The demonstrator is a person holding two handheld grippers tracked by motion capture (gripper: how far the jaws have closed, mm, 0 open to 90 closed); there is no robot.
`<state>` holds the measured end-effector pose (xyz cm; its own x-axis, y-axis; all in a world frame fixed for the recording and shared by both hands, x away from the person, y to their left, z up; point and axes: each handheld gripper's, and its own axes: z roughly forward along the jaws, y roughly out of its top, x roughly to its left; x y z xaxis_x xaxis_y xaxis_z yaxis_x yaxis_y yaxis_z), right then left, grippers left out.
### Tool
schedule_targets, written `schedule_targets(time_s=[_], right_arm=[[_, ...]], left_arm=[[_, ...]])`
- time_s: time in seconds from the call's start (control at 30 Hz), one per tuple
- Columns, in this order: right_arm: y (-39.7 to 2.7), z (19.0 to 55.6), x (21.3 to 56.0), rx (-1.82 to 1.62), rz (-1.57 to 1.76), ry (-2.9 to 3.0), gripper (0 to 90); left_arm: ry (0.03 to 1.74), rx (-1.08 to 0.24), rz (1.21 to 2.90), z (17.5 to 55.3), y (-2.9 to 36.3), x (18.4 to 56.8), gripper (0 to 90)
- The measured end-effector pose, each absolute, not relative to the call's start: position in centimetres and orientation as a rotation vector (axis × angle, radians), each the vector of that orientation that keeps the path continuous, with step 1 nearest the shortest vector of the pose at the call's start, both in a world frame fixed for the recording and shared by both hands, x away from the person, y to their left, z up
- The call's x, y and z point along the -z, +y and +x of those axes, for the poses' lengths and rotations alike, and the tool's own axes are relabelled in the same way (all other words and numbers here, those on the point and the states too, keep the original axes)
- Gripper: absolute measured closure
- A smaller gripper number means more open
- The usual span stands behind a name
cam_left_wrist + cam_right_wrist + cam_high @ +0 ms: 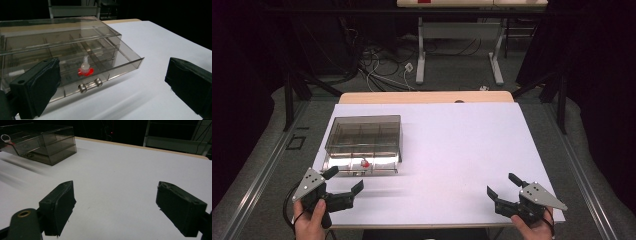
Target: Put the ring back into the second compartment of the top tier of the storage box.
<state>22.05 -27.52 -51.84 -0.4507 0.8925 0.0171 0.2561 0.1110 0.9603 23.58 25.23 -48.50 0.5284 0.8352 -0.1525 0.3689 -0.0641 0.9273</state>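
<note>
Both tongs gape empty: left tongs just before the drawer holding a red piece, right tongs well apart.

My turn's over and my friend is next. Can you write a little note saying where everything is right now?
Left gripper: open, holding nothing, just in front of the clear drawer box.
Right gripper: open, holding nothing, over the white table near its front right corner.
The box's bottom drawer is pulled out, metal handle facing the left gripper.
A small red and white piece sits in that drawer.
Done: drawer open. Likely left: take the piece out or close the drawer.
</note>
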Motion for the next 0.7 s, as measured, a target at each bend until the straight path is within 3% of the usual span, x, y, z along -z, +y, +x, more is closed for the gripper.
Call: schedule_targets(time_s=[0.7], right_arm=[[-28.1,22.8,52.3,-1.29,1.149,1.8,14.8]], left_arm=[[1.111,-0.559,1.626,22.7,27.3,51.3,0.4]])
